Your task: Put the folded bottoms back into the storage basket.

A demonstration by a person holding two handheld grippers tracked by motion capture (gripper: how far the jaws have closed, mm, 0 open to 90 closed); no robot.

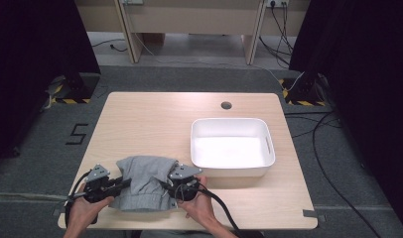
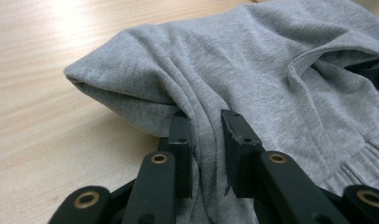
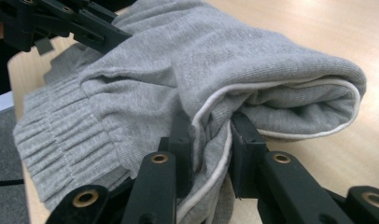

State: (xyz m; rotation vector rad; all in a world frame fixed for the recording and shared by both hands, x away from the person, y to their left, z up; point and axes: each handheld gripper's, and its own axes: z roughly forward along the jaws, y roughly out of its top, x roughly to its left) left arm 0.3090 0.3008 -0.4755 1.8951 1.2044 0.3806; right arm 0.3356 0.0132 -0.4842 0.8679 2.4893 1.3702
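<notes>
High view, left tongs [image 1: 124, 183] and right tongs [image 1: 164, 184] each clamped on a fold of the grey sweatshirt [image 1: 142, 181], near bench [image 1: 150, 119] edge, white tub [image 1: 232, 147] just beside.

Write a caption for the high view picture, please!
Two grippers, left gripper and right gripper, pinch a grey garment beside a white bin.

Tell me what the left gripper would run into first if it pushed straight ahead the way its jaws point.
The left gripper is already clamped on the grey sweatshirt, so more of that bunched cloth comes first; beyond it probably the right gripper, though depth is unclear.
</notes>
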